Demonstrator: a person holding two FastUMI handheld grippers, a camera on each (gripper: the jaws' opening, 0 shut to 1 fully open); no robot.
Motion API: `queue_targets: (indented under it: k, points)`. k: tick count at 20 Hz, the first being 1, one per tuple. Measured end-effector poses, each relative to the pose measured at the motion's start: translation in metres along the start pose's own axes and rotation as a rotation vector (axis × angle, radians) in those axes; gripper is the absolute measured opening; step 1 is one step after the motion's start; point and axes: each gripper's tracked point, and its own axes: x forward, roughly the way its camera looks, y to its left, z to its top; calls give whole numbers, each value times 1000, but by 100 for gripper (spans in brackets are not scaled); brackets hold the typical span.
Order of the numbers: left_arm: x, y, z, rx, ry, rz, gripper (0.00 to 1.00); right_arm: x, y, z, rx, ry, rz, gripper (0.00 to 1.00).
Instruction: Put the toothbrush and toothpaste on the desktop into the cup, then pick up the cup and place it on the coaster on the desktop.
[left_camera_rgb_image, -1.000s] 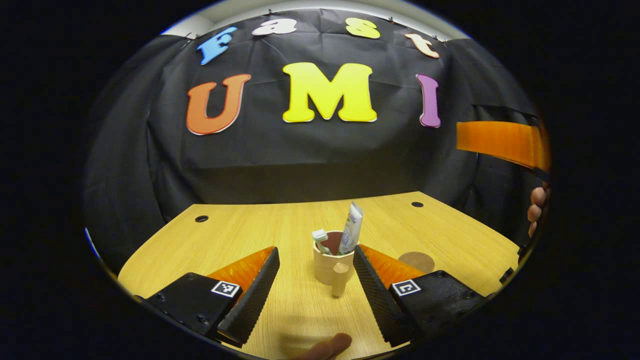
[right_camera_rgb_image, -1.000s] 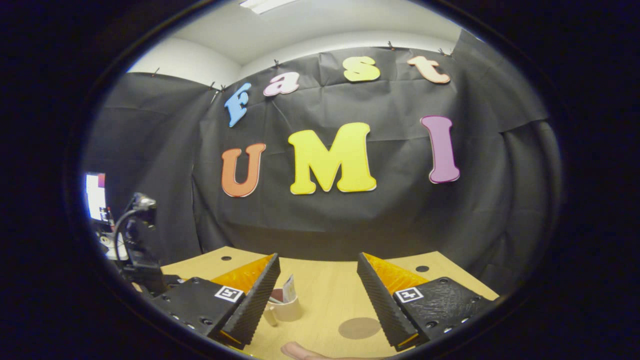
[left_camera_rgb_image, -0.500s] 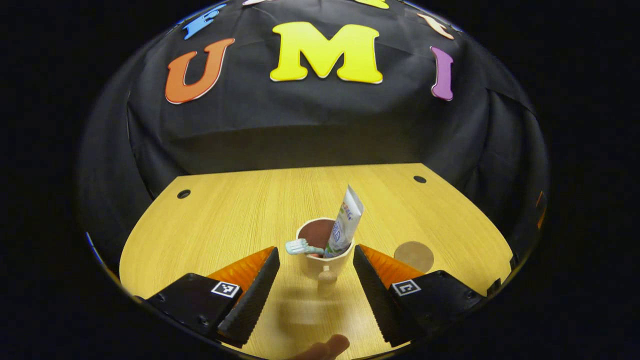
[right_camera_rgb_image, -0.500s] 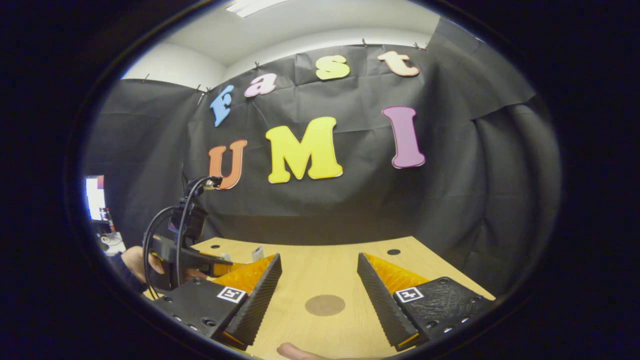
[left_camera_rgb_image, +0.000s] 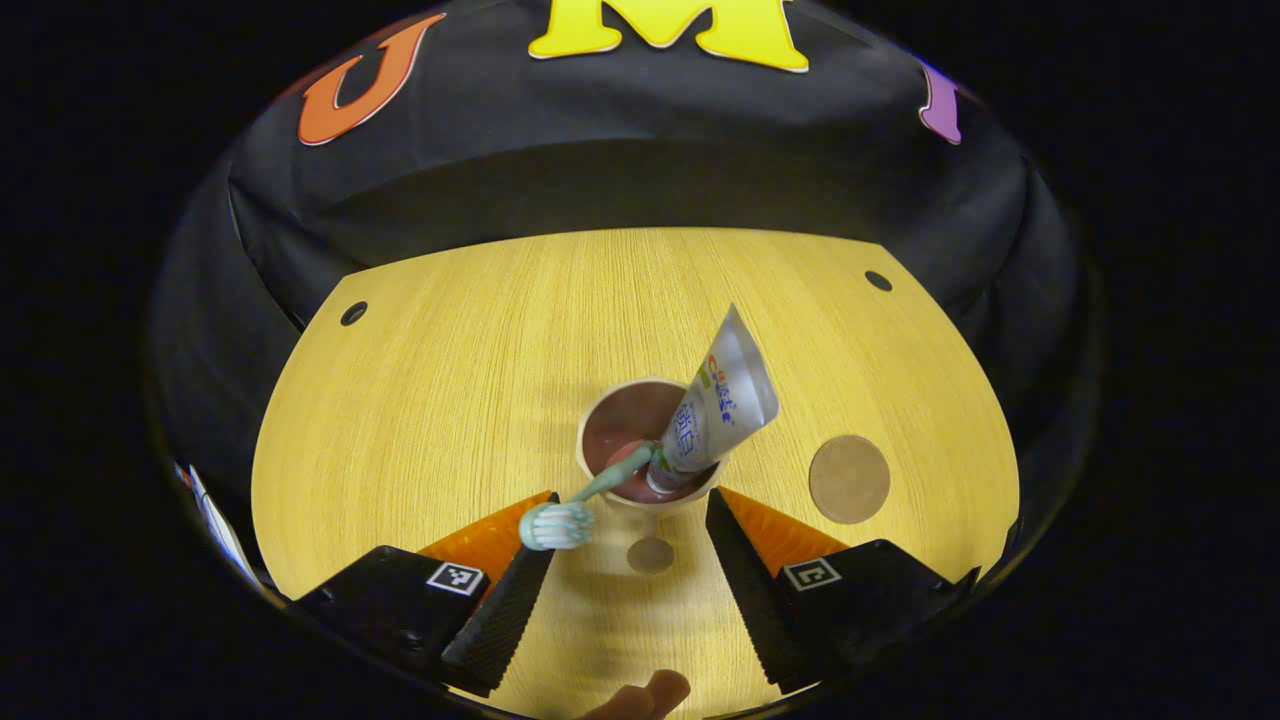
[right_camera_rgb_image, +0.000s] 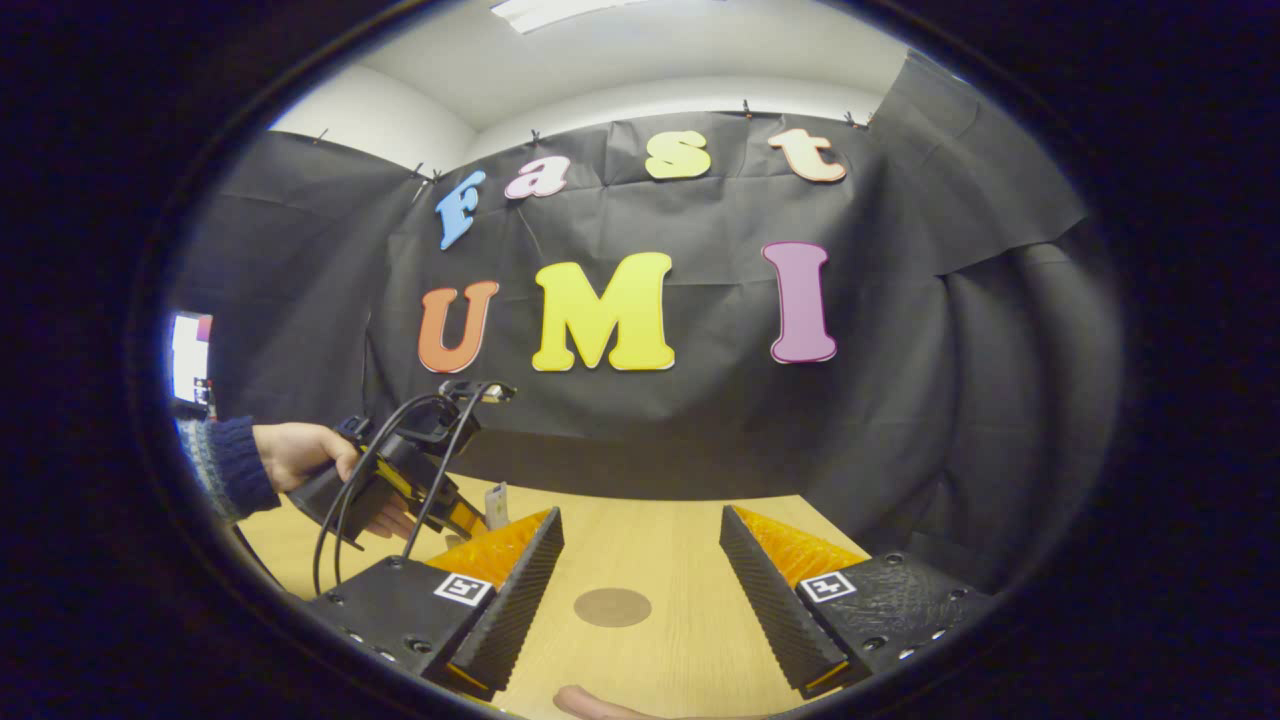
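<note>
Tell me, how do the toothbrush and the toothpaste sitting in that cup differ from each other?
The toothbrush is thin, and leans out over the cup's near rim with its bristled head toward the left gripper. The toothpaste is a broad flat tube; it stands steeper, cap end down, and tips toward the coaster. The toothbrush is pale green and white, while the toothpaste is silvery with coloured print. Both rest inside the same cup and stick out above it.

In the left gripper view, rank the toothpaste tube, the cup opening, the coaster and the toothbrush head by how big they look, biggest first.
1. Toothpaste tube and cup opening: too alike to rank, and the tube sticks up nearer the camera.
2. Coaster.
3. Toothbrush head, smallest even though it leans closest to the lens.
</note>
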Motion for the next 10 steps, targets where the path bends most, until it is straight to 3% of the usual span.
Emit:
queue_targets:
  k: [7, 10]
  points:
    - [18, -14, -29, -42, 214, -12, 84, -4, -13, 14, 43, -33, -1, 96]
    - [24, -9, -41, -57, 291, 13, 72, -2, -10, 5, 30, -7, 15, 95]
